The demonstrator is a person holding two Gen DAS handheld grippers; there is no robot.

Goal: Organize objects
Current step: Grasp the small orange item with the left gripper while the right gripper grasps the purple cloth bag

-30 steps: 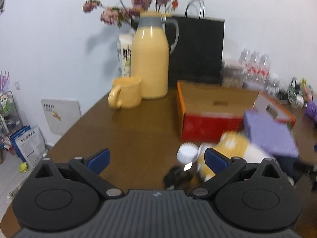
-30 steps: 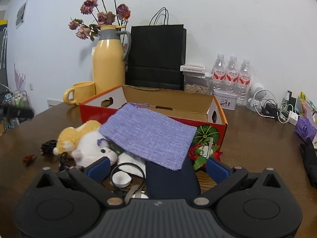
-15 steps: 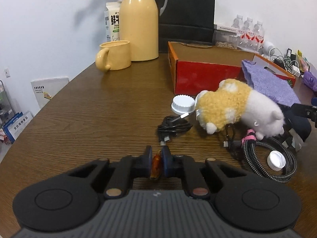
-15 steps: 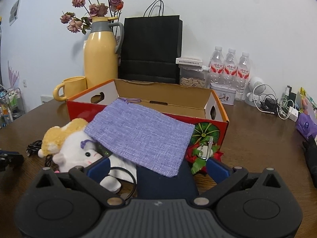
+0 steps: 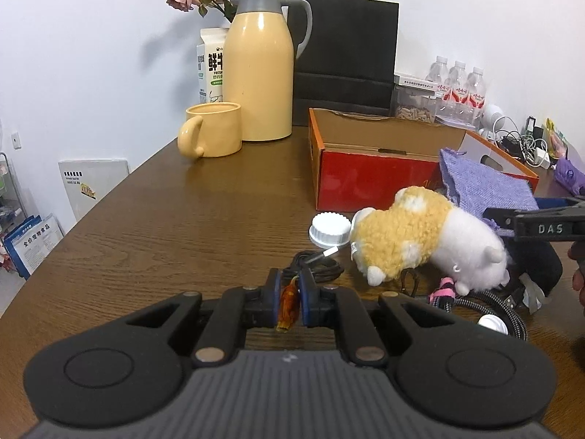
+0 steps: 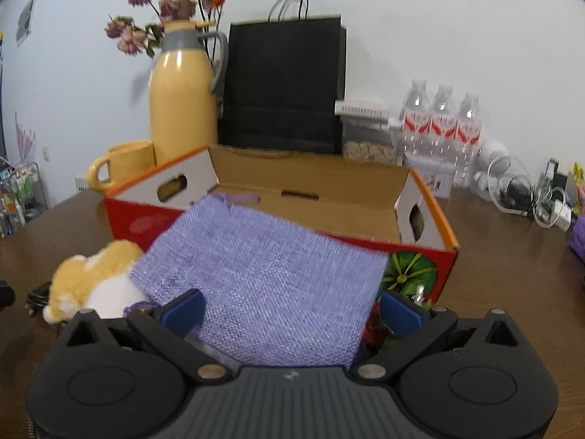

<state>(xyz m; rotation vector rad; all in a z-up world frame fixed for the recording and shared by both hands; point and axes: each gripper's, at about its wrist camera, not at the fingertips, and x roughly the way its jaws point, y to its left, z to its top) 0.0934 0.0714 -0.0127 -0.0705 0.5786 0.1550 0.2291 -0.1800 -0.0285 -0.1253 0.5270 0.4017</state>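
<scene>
Your left gripper was clamped on a small amber object low over the table. Your right gripper stood wide, jaws just closing a little around the purple cloth draped over the red box, pads not yet pressing.

I can read "DAS" in white on the black right gripper, and "FRESH" on the milk carton; other print stays illegible.
</scene>
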